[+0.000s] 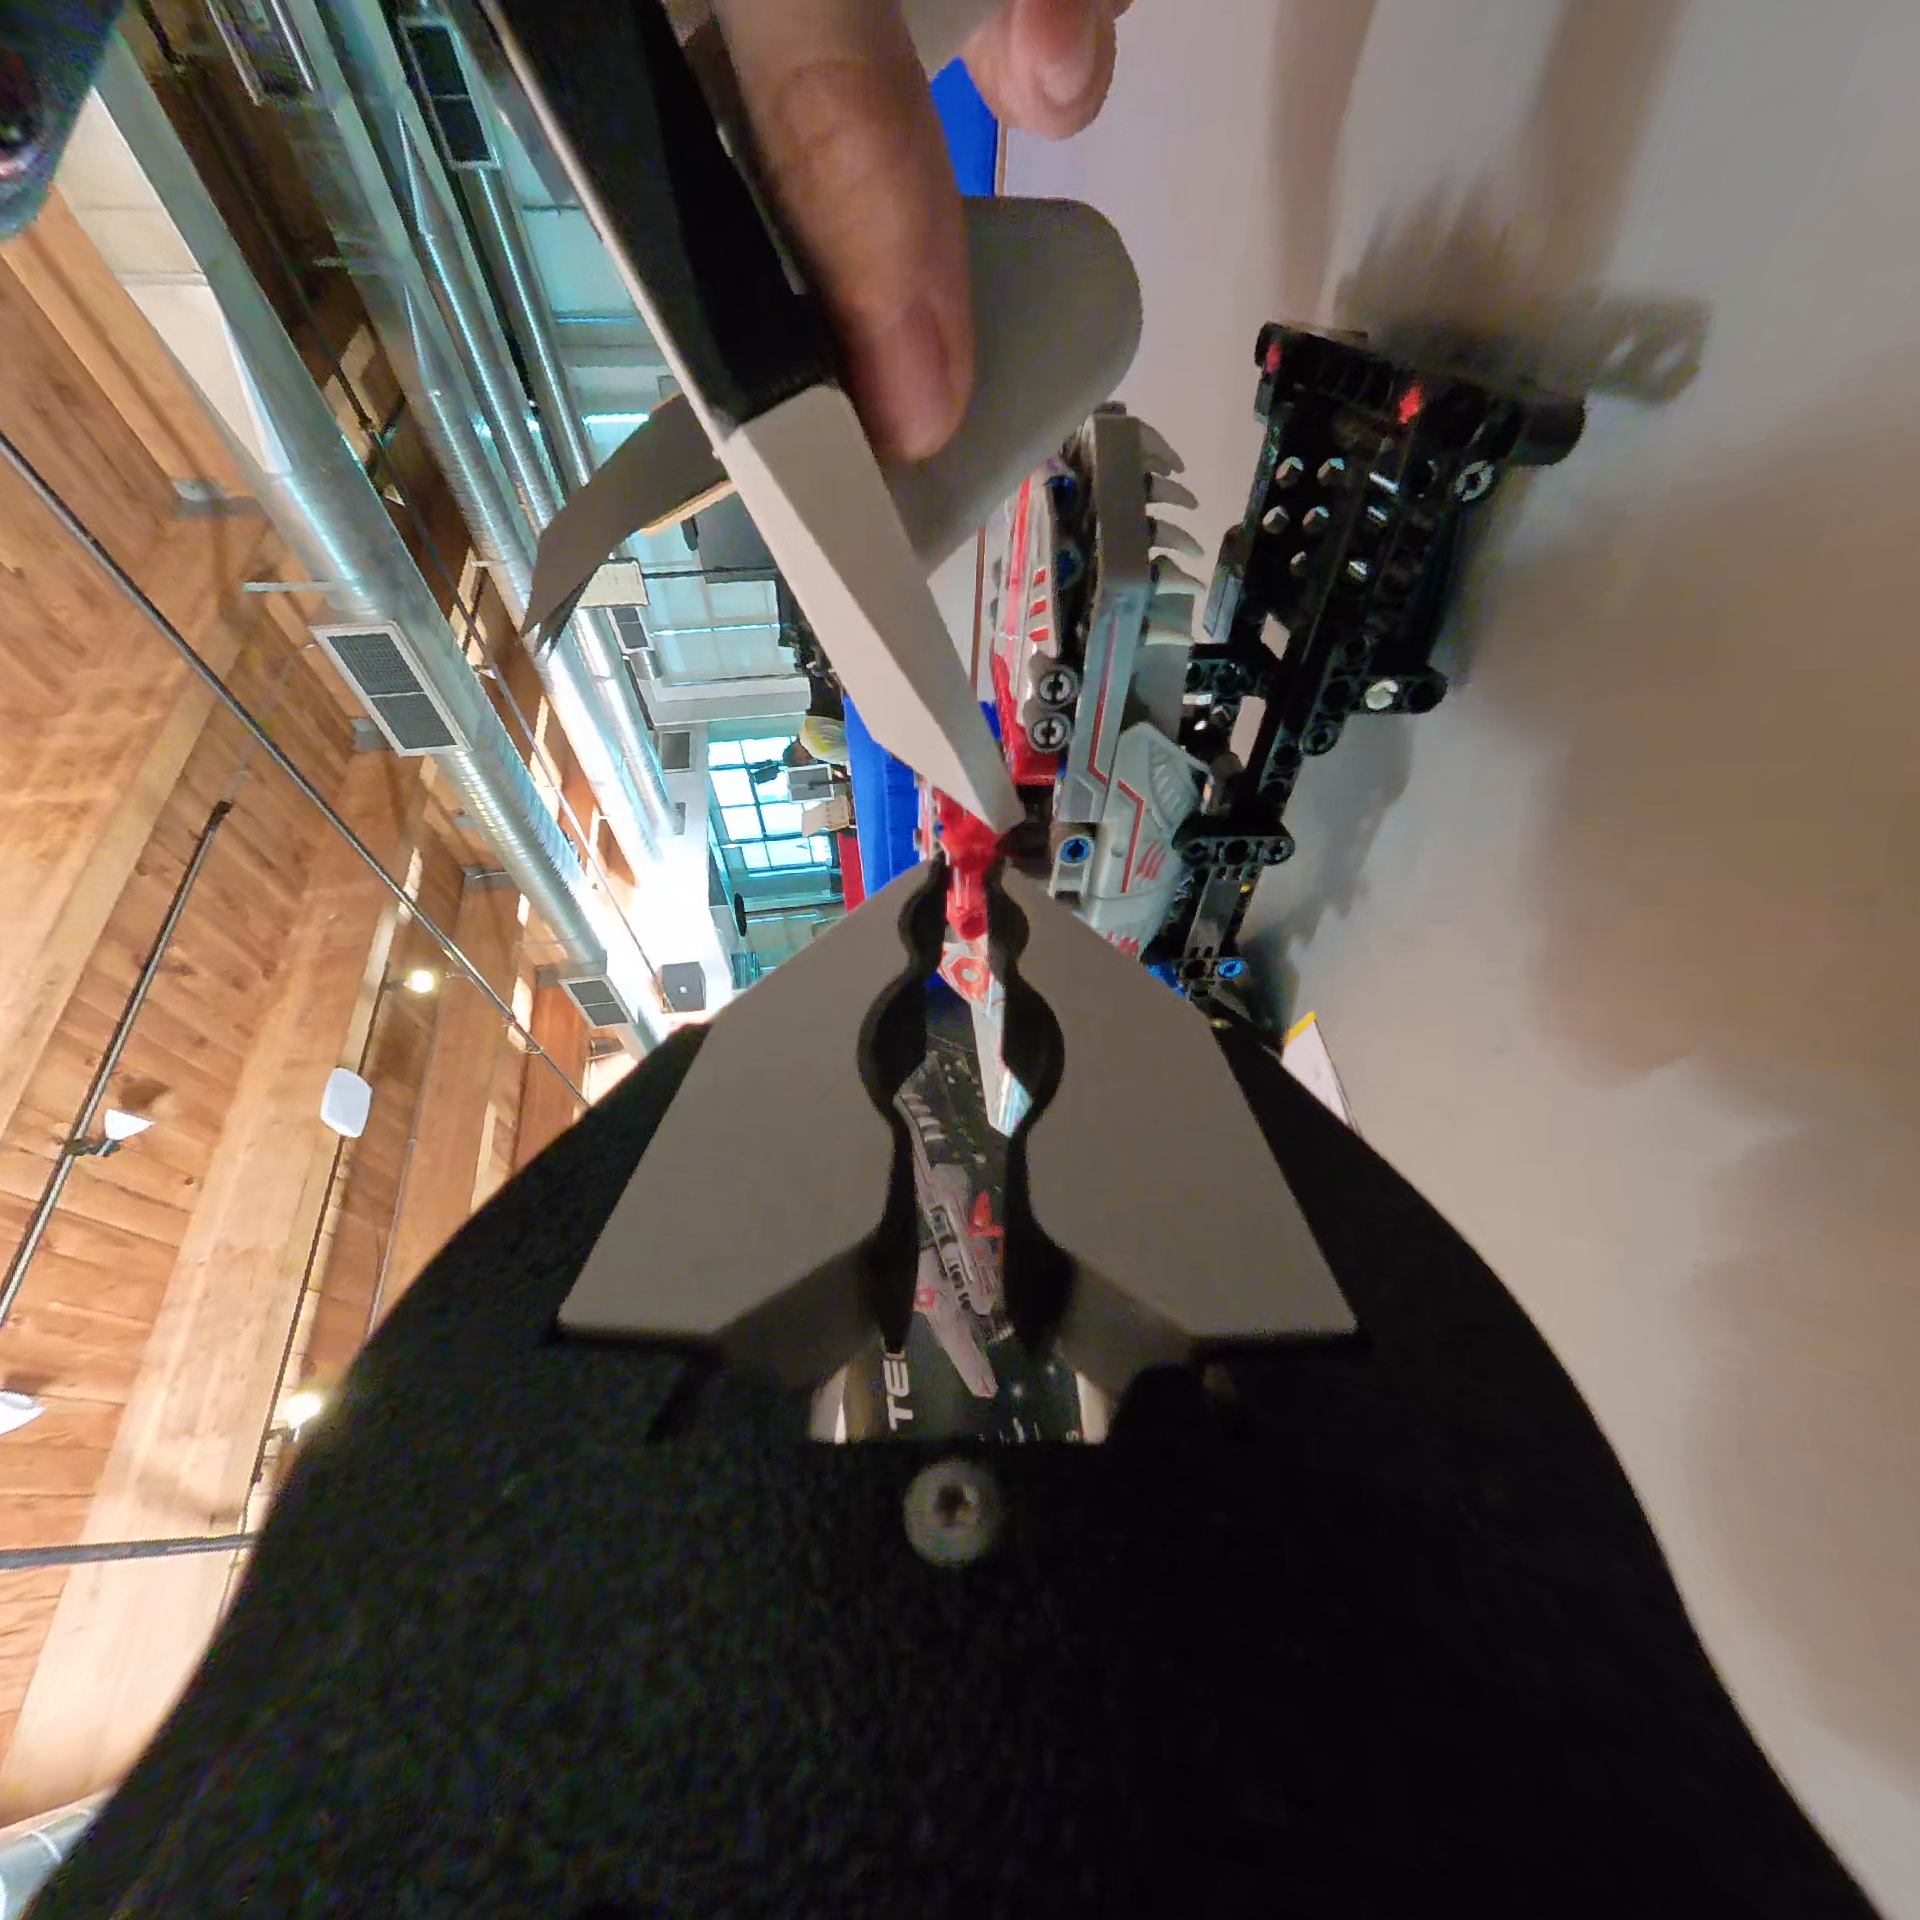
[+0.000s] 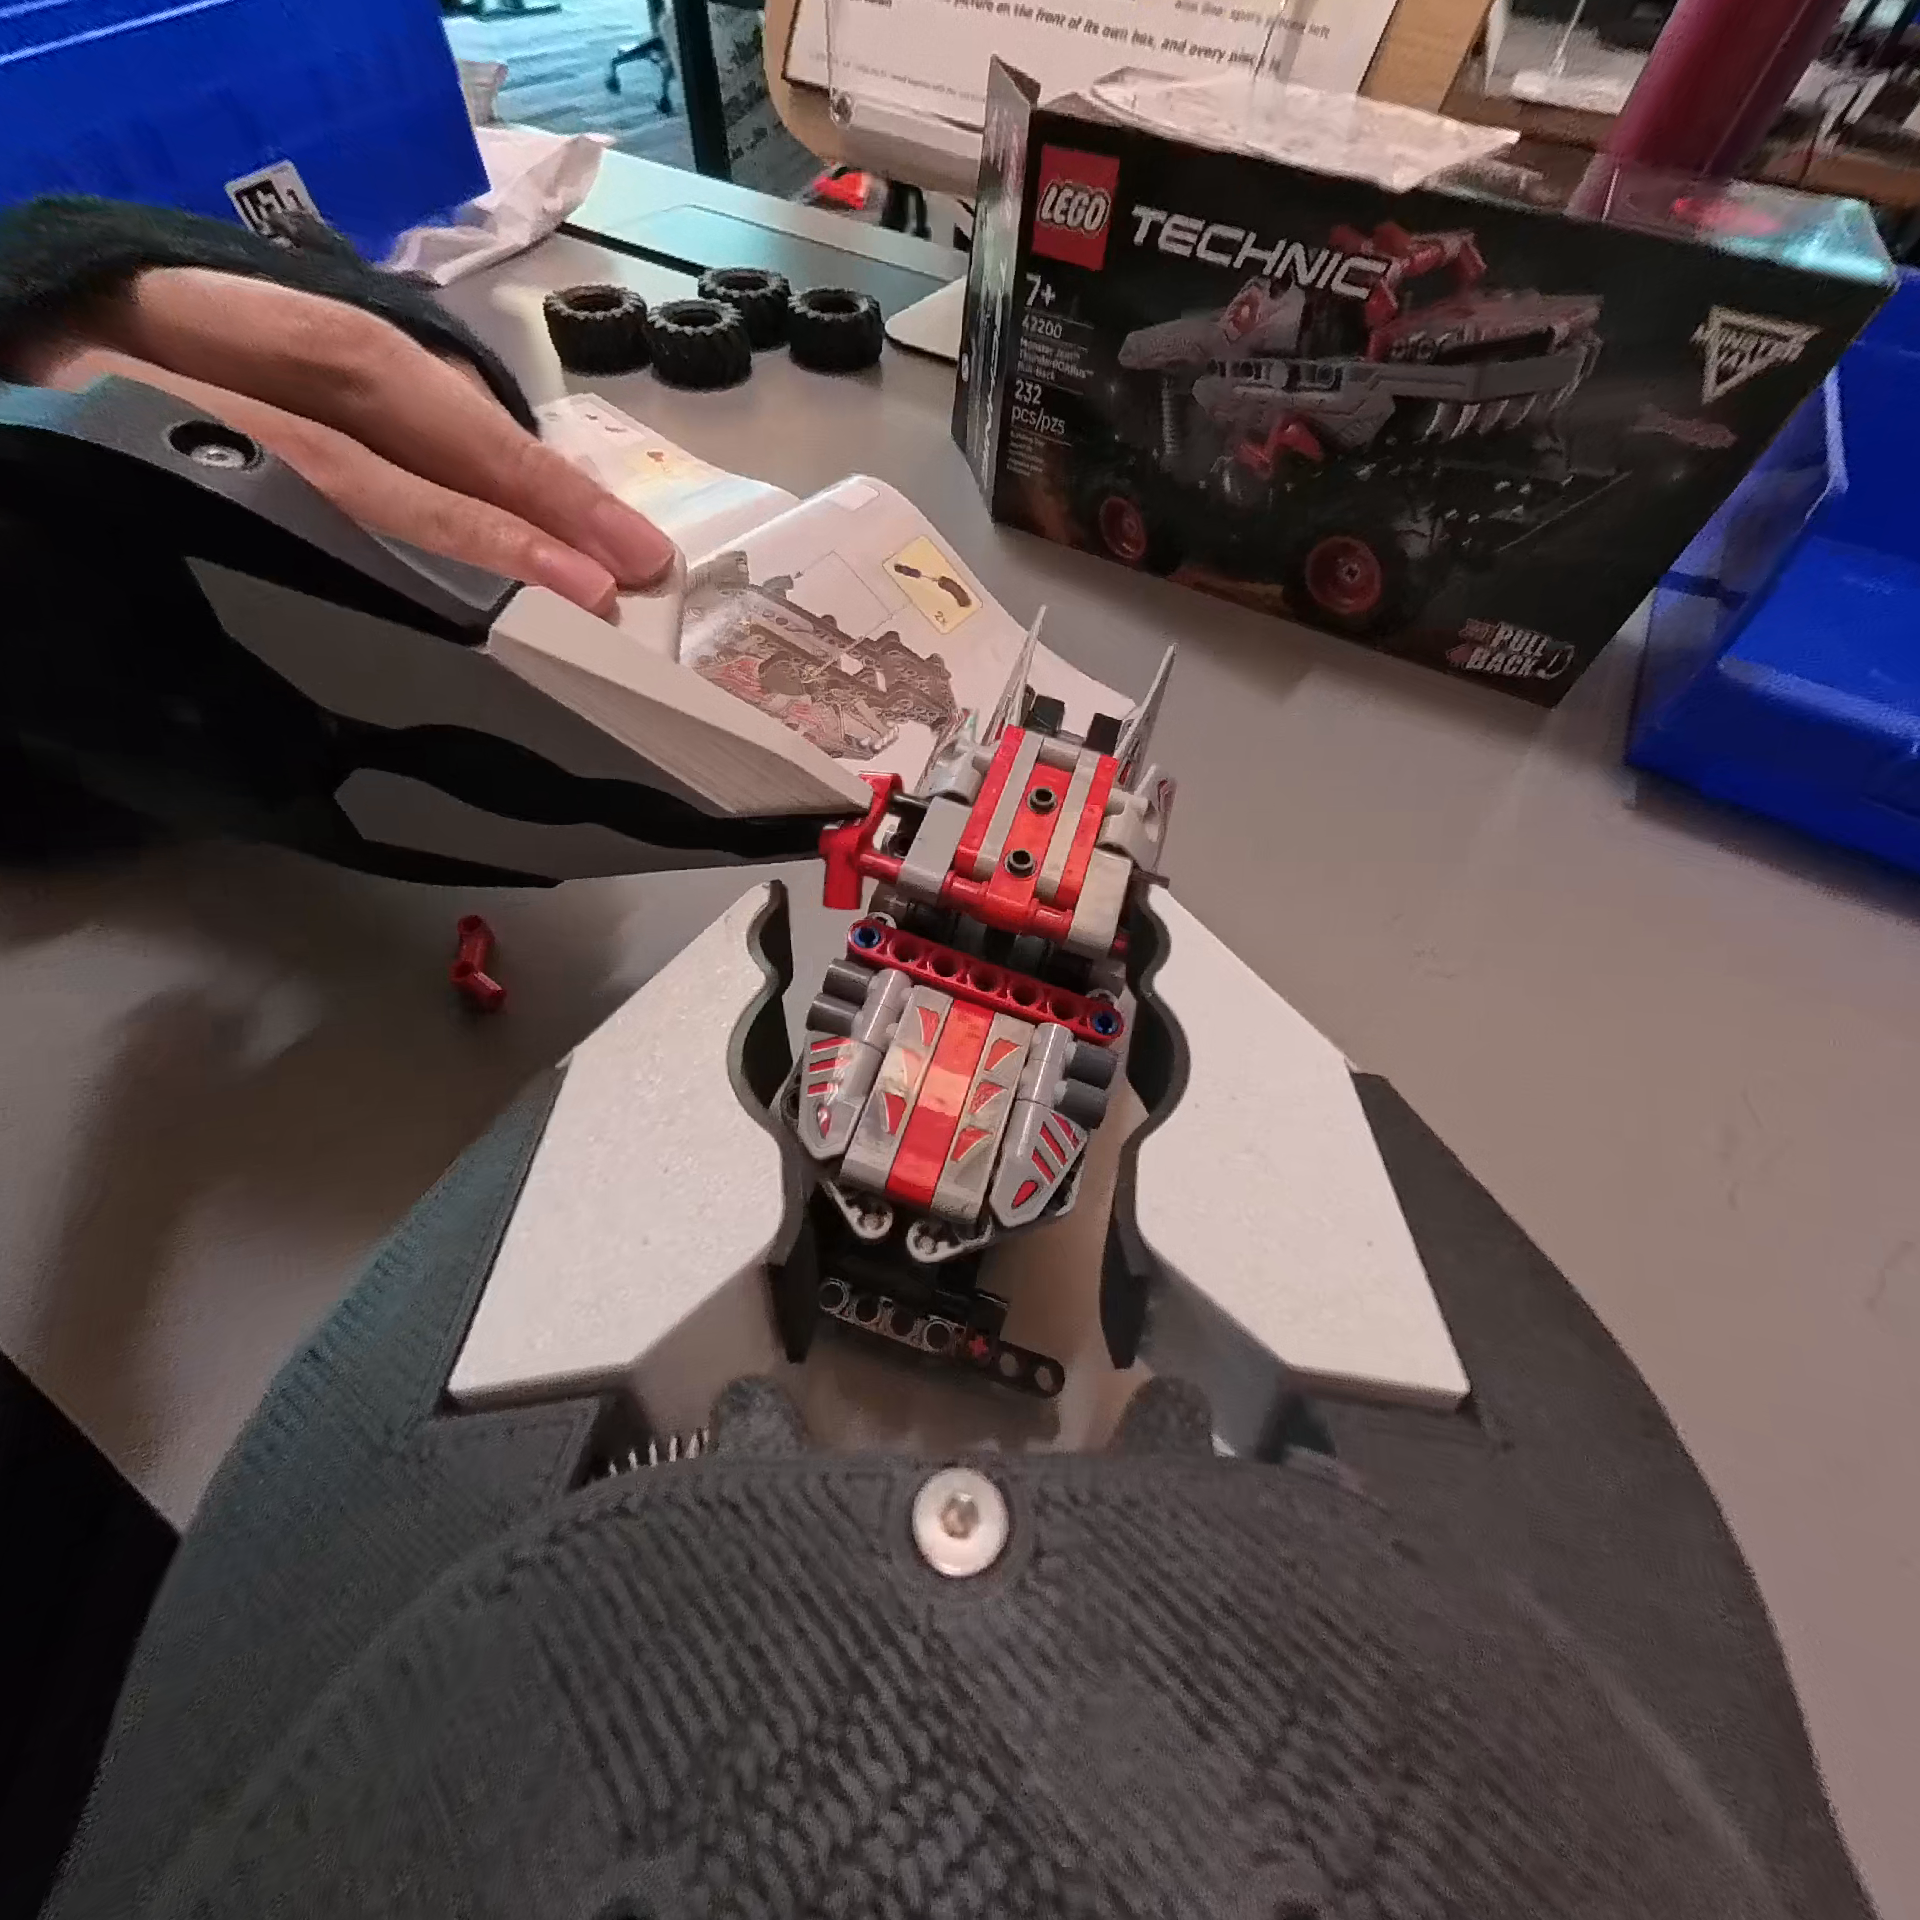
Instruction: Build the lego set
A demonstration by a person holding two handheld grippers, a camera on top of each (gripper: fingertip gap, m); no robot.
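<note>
1. Lego truck body (image 2: pixel 971 997): grey and red, wheel-less. It stood on the grey table (image 2: pixel 1455 1039), clamped between my right gripper (image 2: pixel 961 914) fingers, apparently so it stayed steady for fitting.
2. Red connector piece (image 2: pixel 847 847): at the body's left side, on a red axle. My left gripper (image 1: pixel 971 868) was pinched shut on it, I judged to press it home.
3. Spare red piece (image 2: pixel 476 961): loose on the table, left of the body, within easy reach.
4. Instruction booklet (image 2: pixel 831 613): open just beyond the body, kept in sight for reference.
5. Four black tyres (image 2: pixel 717 317): grouped far left, not yet fitted.
6. Set box (image 2: pixel 1403 416): upright, far right.
7. Blue bin (image 2: pixel 1787 665): far right edge.
</note>
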